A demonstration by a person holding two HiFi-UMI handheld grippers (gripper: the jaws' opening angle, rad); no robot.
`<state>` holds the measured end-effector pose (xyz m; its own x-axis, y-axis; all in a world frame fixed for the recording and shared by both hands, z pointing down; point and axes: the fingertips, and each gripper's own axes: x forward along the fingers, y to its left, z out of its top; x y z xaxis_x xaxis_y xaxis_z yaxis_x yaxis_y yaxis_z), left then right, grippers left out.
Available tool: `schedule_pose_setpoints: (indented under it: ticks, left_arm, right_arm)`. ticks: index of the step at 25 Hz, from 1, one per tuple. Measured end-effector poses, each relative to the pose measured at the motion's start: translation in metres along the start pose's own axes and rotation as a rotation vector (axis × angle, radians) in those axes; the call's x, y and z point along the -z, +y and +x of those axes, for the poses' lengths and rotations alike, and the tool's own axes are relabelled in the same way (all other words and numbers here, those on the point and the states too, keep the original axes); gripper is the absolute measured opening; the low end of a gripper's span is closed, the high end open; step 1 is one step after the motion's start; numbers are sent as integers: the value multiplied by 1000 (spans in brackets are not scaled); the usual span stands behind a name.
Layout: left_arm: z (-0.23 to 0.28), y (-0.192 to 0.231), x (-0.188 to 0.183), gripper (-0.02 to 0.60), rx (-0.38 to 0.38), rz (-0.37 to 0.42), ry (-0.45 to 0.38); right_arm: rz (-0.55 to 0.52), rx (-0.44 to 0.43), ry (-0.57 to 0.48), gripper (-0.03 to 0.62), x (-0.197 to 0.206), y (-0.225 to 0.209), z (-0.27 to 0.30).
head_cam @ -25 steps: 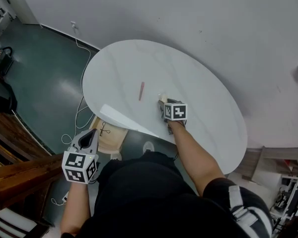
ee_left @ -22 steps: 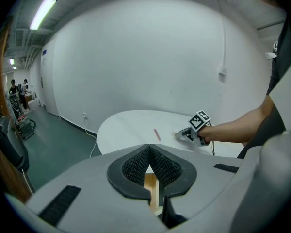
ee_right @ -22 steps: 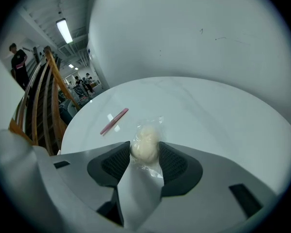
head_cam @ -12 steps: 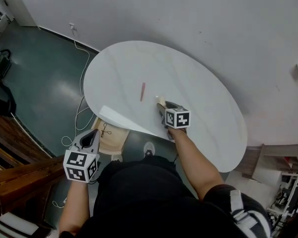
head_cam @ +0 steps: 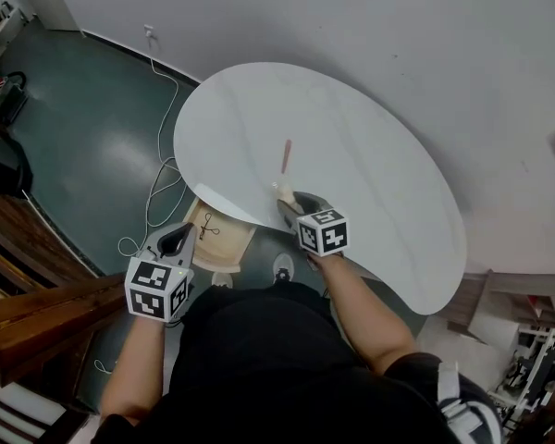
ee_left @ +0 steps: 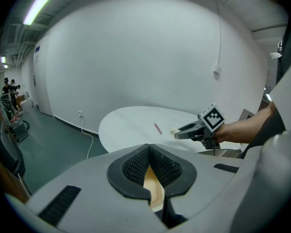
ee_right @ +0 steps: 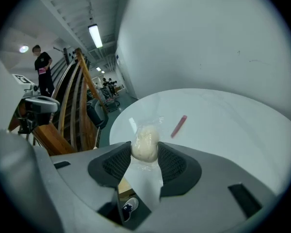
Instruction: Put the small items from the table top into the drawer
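Right gripper [head_cam: 289,200]: jaws just drawn in, pinching a pale lump [ee_right: 145,143] in clear wrap between the pads, held clear of the desk [head_cam: 379,183] over its near edge. Looks light and soft, likely to squash under a hard squeeze; wrap glossy, so probably slippery and crinkly. Best held across the round middle, as at present, not by the loose tail of wrap hanging below the pads.

Left gripper [ee_left: 149,149]: pads pressed together at the tips, nothing clamped, hovering just beside the open wooden drawer [head_cam: 220,239]. Drawer below and to the left of the right gripper, tucked under the desk's rim.

Beyond the right gripper's tips, one red stick [head_cam: 286,154] lying flat on the smooth, white, rounded top; thin and probably stiff, awkward to lift from flat.

Ahead of both, a plain white wall [head_cam: 351,26]. Off to the left, dark green floor [head_cam: 92,128] with a trailing white cable [head_cam: 162,151], wooden stairs [head_cam: 37,308] further left.
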<state>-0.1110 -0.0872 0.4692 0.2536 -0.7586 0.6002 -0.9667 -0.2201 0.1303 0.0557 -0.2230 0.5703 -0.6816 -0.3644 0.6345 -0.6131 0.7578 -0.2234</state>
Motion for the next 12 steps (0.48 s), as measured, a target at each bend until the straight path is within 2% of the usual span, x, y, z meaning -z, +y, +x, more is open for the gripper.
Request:
schedule_pose_setpoints:
  ticks: [6,12]
  left_arm:
    - [-8,20,16,15,0,-16,9]
    - [-17,35,32,15,-11,-19,23]
  right_arm:
    - [-89,-104,59,172,17,64,19]
    - [-232,-221,179,172,50,125,46]
